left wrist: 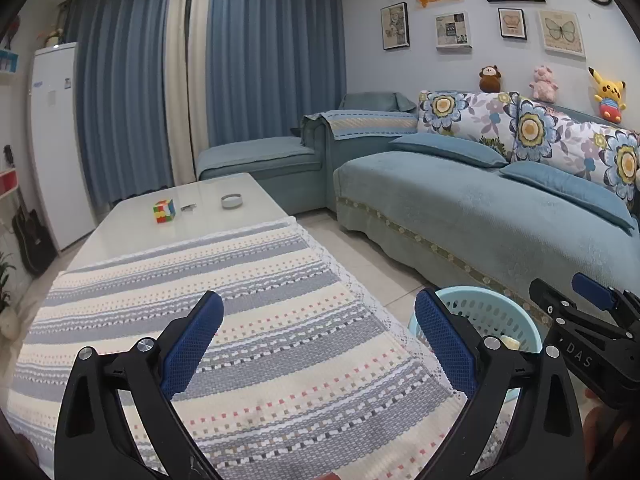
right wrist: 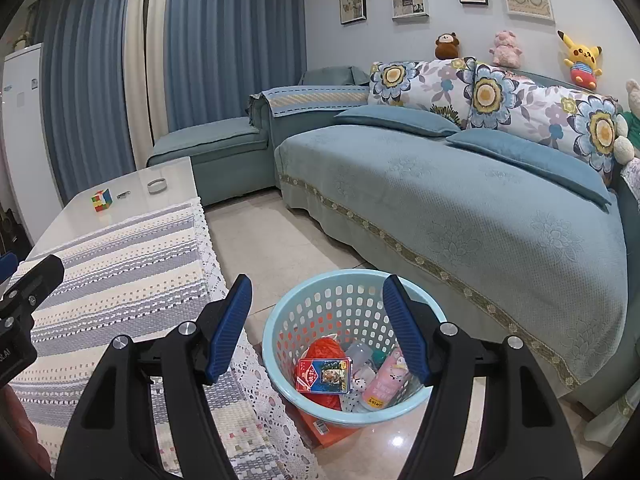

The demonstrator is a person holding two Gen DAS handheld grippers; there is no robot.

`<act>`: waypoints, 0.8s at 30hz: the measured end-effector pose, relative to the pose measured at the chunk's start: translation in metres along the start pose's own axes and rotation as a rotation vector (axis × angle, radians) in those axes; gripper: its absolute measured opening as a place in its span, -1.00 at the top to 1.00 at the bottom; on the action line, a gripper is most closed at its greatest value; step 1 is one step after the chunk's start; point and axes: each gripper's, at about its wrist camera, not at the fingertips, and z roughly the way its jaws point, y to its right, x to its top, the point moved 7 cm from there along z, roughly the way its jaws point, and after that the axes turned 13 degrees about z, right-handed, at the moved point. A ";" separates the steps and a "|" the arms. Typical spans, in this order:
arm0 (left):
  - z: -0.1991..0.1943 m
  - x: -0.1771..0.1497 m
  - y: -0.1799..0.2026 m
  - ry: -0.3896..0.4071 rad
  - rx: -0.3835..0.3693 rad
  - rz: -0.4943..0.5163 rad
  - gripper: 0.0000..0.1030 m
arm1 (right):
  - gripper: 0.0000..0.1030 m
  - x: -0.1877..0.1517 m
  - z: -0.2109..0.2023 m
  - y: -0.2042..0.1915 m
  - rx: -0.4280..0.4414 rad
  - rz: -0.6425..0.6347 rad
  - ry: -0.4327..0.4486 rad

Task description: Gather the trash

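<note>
A light blue perforated basket (right wrist: 280, 320) stands on the floor between the table and the sofa. It holds a red card pack (right wrist: 324, 376), a pink bottle (right wrist: 384, 384), a red crumpled item and other trash. My right gripper (right wrist: 316, 328) is open and empty, hovering above the basket. My left gripper (left wrist: 320, 344) is open and empty above the striped tablecloth (left wrist: 240, 320). The basket rim (left wrist: 500, 300) shows at right in the left wrist view, behind the right gripper's body (left wrist: 592, 332).
A white coffee table (left wrist: 132, 232) carries a colour cube (left wrist: 164, 211), a small metal item (left wrist: 188, 207) and a round ashtray (left wrist: 231, 201). A blue sofa (right wrist: 460, 208) stands right of the basket. An orange box (right wrist: 324, 428) lies under the basket.
</note>
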 end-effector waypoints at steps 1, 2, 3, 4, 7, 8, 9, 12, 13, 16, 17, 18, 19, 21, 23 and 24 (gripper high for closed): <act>0.000 0.000 0.000 -0.001 0.000 0.000 -0.82 | -0.26 0.000 0.000 0.000 -0.001 0.000 -0.001; 0.000 0.000 0.001 -0.001 0.000 -0.001 -0.82 | -0.27 0.000 0.001 0.000 -0.003 0.000 -0.001; 0.000 0.000 0.000 -0.002 -0.002 -0.004 -0.82 | -0.29 0.000 0.001 0.000 -0.004 0.001 0.000; 0.000 0.000 -0.001 -0.003 -0.002 -0.006 -0.82 | -0.29 0.000 0.001 0.000 -0.005 0.002 0.000; 0.000 -0.001 -0.003 -0.006 -0.003 -0.010 -0.82 | -0.29 0.001 0.000 0.001 -0.007 0.002 0.005; 0.000 -0.001 -0.004 -0.007 -0.001 -0.010 -0.82 | -0.29 0.001 0.000 0.001 -0.009 0.002 0.007; 0.000 -0.001 -0.004 -0.007 0.002 -0.010 -0.82 | -0.29 0.001 0.000 0.001 -0.011 0.001 0.010; 0.000 -0.001 -0.005 -0.006 0.001 -0.012 -0.82 | -0.29 0.001 -0.001 0.001 -0.012 0.001 0.011; 0.000 -0.001 -0.004 -0.006 0.001 -0.012 -0.82 | -0.29 0.001 -0.001 0.001 -0.012 0.001 0.011; -0.001 -0.001 -0.004 -0.007 0.000 -0.012 -0.82 | -0.29 0.001 -0.001 0.000 -0.011 0.003 0.009; 0.000 -0.001 -0.005 -0.007 -0.001 -0.011 -0.82 | -0.29 0.001 -0.001 0.000 -0.011 0.003 0.009; 0.000 -0.001 -0.005 -0.007 -0.002 -0.011 -0.82 | -0.29 0.000 -0.001 0.000 -0.011 0.003 0.009; 0.000 -0.001 -0.005 -0.007 -0.002 -0.011 -0.82 | -0.29 0.000 -0.001 0.000 -0.011 0.003 0.009; 0.000 -0.001 -0.005 -0.008 -0.005 -0.011 -0.82 | -0.29 0.000 -0.001 0.000 -0.011 0.002 0.009; 0.000 -0.001 -0.005 -0.008 -0.003 -0.011 -0.82 | -0.29 0.000 -0.001 0.000 -0.013 0.001 0.010; 0.000 -0.001 -0.004 -0.008 -0.003 -0.011 -0.82 | -0.29 0.000 -0.001 0.000 -0.013 0.001 0.009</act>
